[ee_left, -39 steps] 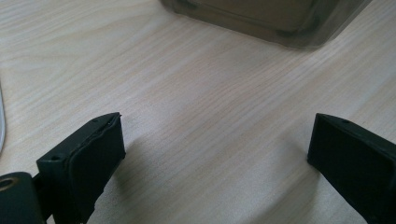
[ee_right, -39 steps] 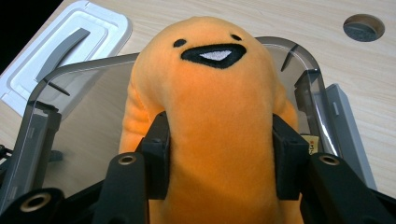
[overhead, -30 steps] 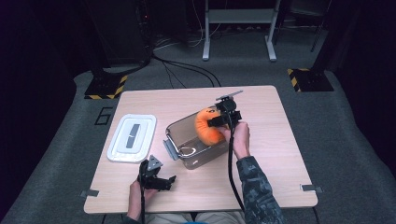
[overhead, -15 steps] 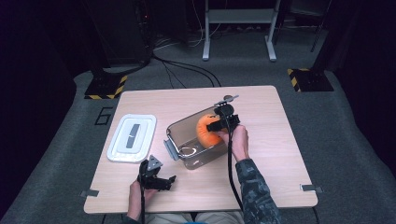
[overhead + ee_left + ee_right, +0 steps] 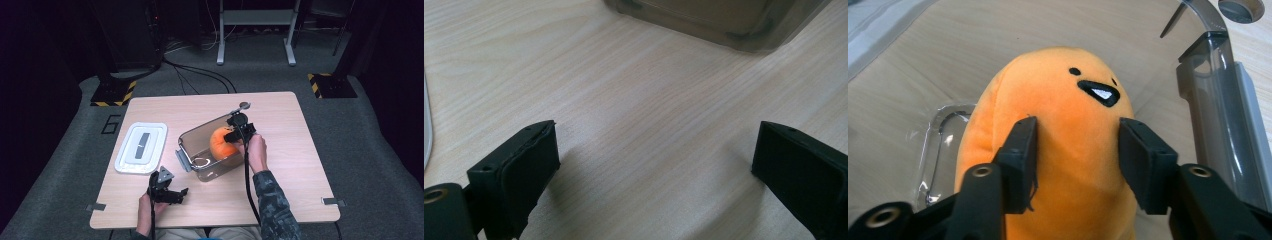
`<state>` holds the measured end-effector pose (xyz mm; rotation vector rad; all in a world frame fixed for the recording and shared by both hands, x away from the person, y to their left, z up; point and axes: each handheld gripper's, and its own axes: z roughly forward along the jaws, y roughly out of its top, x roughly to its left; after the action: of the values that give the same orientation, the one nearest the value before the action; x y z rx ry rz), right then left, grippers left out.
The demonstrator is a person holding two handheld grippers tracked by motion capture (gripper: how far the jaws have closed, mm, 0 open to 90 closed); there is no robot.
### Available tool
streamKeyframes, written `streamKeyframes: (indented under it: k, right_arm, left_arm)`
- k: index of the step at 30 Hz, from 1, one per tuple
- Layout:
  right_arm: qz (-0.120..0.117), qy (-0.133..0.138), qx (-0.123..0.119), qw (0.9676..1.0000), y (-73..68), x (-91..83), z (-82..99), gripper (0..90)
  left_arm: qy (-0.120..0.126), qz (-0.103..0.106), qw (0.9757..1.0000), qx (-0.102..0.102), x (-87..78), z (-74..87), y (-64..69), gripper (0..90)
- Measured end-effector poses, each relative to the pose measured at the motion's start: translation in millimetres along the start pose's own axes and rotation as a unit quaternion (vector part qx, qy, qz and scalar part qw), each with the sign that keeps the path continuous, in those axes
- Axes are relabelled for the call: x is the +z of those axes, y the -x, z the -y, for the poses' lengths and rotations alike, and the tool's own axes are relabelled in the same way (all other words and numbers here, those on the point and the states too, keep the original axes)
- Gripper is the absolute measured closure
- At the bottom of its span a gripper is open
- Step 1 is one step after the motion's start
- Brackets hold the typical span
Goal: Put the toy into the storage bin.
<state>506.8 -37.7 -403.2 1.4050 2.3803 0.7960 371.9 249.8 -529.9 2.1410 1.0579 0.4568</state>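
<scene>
An orange plush toy [image 5: 221, 142] with a small black face [image 5: 1063, 125] sits inside a clear plastic container [image 5: 200, 170] at the middle of the table. My right gripper [image 5: 235, 134] reaches in from the right. Its jaws have just been closing, and its pads [image 5: 1024, 160] now pinch the plush's body, so the right gripper [image 5: 1075, 130] is shut on it. My left gripper [image 5: 175, 192] rests near the table's front edge. In its own view the left gripper [image 5: 654, 150] stands wide open over bare wood, with the container's corner [image 5: 719, 20] ahead.
A white lid [image 5: 141, 146] with a grey handle lies flat to the left of the container. The container's side latch [image 5: 182, 161] sticks out toward the lid. A small round grey object [image 5: 244, 105] lies on the table behind the container.
The right gripper and the orange plush have sunk a little deeper into the container. The left gripper has stayed where it was.
</scene>
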Motion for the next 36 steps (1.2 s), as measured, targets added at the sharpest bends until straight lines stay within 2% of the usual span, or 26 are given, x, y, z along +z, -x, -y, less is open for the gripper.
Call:
streamKeyframes:
  k: [4, 8, 14, 17, 19, 20, 21, 23, 28, 36]
  right_arm:
    - [0.003, 0.006, -0.003, 1.0000, -0.6, 1.0, 1.7, 54.1]
    - [-0.001, 0.009, 0.003, 1.0000, 2.0, -1.9, 1.8, 48.0]
    - [-0.010, 0.045, 0.013, 0.9989, 8.0, -20.1, 4.4, 26.9]
    - [-0.015, 0.070, 0.016, 0.9973, 17.1, -33.2, 9.1, 17.2]
    - [-0.023, 0.081, 0.016, 0.9963, 23.2, -39.7, 12.9, 15.4]
    - [-0.029, 0.089, 0.009, 0.9955, 26.9, -43.5, 15.7, 13.7]
    - [-0.032, 0.106, 0.000, 0.9939, 31.1, -47.5, 19.3, 12.3]
    - [-0.032, 0.122, 0.003, 0.9920, 38.7, -55.8, 25.8, 7.2]
    - [-0.027, 0.134, 0.017, 0.9905, 57.4, -70.9, 42.1, 0.2]
    - [-0.017, 0.166, 0.049, 0.9848, 92.3, -82.7, 81.5, 0.0]
  left_arm:
    - [0.004, -0.003, 1.0000, -0.001, 0.6, 0.3, 0.2, 4.5]
    - [0.005, -0.003, 1.0000, -0.002, 0.7, 0.4, 0.3, 4.5]
    - [0.007, -0.003, 1.0000, -0.005, 1.0, 0.4, 0.7, 4.5]
    - [0.005, -0.003, 1.0000, -0.001, 0.7, 0.3, 0.2, 4.5]
    - [0.007, -0.003, 1.0000, -0.004, 1.1, 0.4, 0.6, 4.5]
    - [0.007, -0.003, 1.0000, -0.005, 1.1, 0.4, 0.7, 4.5]
    - [0.007, -0.003, 1.0000, -0.005, 1.1, 0.4, 0.7, 4.5]
    - [0.007, -0.003, 1.0000, -0.005, 1.1, 0.4, 0.7, 4.5]
    - [0.007, -0.003, 1.0000, -0.005, 1.1, 0.4, 0.8, 4.5]
    - [0.007, -0.003, 1.0000, -0.005, 1.1, 0.4, 0.7, 4.5]
